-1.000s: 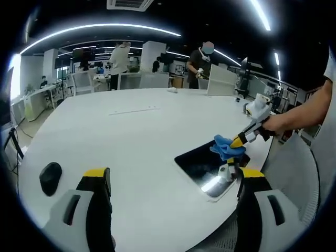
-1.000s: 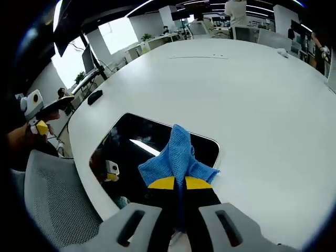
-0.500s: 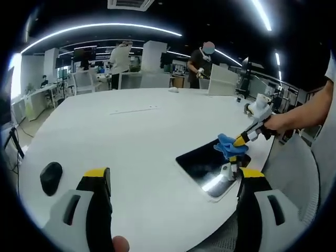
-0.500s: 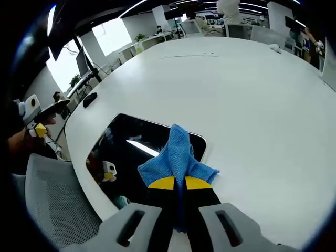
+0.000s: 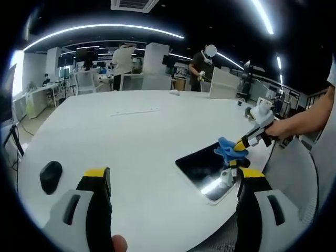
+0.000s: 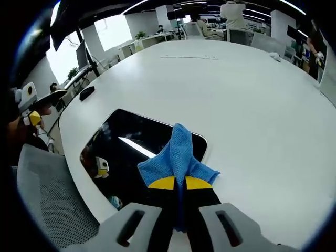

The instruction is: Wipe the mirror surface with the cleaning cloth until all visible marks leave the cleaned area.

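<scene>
White table (image 6: 252, 100); right hand-held gripper (image 6: 175, 182) clenched on blue cloth (image 6: 177, 156) over mirror (image 6: 126, 144); left hand-held gripper (image 5: 173, 176) released

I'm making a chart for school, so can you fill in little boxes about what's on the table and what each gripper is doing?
table: big white round table
mirror: dark, lying flat near the table's edge
cloth: blue cleaning cloth, resting on the mirror's edge
right gripper: shut on the cloth
left gripper: jaws wide apart, holding nothing
other thing: black mouse on the table
marks on mirror: cannot tell
</scene>
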Available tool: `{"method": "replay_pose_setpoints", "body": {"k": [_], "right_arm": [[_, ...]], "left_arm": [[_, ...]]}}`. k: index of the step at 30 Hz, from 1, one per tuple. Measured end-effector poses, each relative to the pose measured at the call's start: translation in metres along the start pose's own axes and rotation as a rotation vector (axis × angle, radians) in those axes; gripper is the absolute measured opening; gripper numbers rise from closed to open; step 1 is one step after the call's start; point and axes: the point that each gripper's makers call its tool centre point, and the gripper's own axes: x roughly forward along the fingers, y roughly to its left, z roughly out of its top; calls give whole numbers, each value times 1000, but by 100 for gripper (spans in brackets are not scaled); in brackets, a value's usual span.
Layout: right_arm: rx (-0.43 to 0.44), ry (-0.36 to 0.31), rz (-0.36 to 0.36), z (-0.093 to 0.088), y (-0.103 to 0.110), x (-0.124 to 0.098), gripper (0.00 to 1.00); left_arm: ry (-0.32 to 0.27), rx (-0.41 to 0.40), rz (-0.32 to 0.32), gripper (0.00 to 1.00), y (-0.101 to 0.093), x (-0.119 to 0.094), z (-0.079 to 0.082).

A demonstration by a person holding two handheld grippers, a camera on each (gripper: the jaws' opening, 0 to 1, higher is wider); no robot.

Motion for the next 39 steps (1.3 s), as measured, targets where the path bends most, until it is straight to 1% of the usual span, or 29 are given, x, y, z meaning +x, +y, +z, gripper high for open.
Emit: {"method": "replay_pose_setpoints", "body": {"k": [5, 12, 16, 27, 33, 35, 39], "right_arm": [[47, -3, 1, -4, 2, -4, 0], [68, -2, 9, -11, 7, -11, 0], [71, 4, 14, -16, 13, -15, 0], [76, 22, 27, -25, 22, -21, 0], [106, 38, 51, -32, 30, -26, 0], [142, 54, 72, -35, 33, -27, 0], [126, 46, 75, -35, 33, -27, 0]], "left_arm": [[-3, -5, 1, 99, -1, 0, -2], [6, -2, 3, 99, -2, -3, -8], [16, 5, 10, 99, 2, -4, -11], [15, 12, 10, 99, 2, -3, -6], [18, 14, 8, 99, 1, -3, -6], [22, 15, 6, 99, 0, -3, -6], [26, 16, 8, 99, 4, -2, -7]]}}
